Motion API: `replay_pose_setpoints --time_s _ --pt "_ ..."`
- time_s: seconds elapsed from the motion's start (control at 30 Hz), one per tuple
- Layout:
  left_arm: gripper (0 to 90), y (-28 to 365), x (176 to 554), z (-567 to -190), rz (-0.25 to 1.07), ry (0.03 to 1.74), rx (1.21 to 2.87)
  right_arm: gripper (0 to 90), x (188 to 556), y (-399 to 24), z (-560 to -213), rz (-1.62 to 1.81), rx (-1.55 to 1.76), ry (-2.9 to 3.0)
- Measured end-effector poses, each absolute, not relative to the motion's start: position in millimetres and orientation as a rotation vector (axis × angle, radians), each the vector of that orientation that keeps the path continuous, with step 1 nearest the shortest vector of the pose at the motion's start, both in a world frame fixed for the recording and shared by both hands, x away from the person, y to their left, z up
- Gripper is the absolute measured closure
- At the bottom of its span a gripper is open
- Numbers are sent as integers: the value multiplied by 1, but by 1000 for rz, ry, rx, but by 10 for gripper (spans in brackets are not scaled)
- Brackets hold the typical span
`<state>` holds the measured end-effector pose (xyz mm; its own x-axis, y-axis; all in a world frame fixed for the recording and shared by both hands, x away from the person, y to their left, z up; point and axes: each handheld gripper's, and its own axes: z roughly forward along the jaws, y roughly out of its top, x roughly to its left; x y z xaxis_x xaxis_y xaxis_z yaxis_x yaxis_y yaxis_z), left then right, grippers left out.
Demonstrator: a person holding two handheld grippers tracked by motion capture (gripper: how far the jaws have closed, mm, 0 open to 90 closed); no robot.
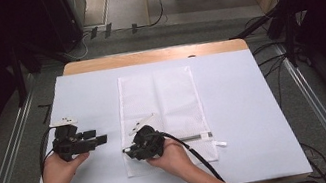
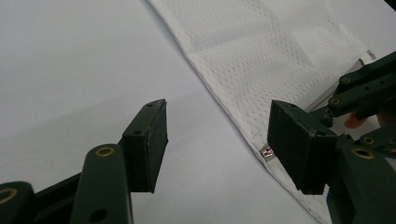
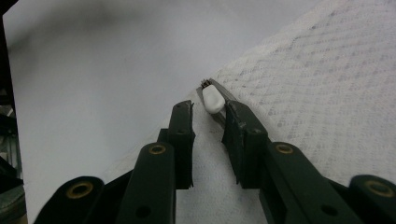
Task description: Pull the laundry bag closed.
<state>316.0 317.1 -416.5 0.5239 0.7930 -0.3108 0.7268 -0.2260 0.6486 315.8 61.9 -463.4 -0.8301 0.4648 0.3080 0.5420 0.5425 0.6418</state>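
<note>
Between right tongs (image 3: 208, 128), zipper pull (image 3: 212, 99)

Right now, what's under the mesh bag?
The mesh bag lies flat on a white sheet that covers the table. The weave is too dense to see through, so anything inside the bag or directly beneath it stays hidden.

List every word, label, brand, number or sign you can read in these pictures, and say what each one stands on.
None can be read.
White mesh bag: a small white tab sits at its zipper end, too small to tell whether it bears print.
Zipper pull: plain white, no marking.
Left claw and right claw: black, no lettering visible.
Pale sheet on the table: blank.
</note>
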Motion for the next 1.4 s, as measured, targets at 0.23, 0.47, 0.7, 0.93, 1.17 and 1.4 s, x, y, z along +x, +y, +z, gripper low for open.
replay_pose_setpoints --time_s 0.23,0.47,0.7,0.93,1.17,1.4 --pt "384 318 316 -416 110 1234 1988 747 317 69 -463 -1171 -871 -2668" --pt "384 318 315 -416 112 1231 1988 787 321 79 -463 -1157 -862 -2684" --pt "413 319 313 -416 116 1218 1995 868 324 80 -465 -1139 -882 -2688" --pt "453 316 310 -420 72 1198 2023 874 323 80 -460 -1153 -844 -2721" --pt "456 311 306 -425 22 1173 2055 875 323 81 -455 -1173 -840 -2721" --pt "457 305 302 -428 -16 1150 2071 874 327 79 -449 -1218 -843 -2702"
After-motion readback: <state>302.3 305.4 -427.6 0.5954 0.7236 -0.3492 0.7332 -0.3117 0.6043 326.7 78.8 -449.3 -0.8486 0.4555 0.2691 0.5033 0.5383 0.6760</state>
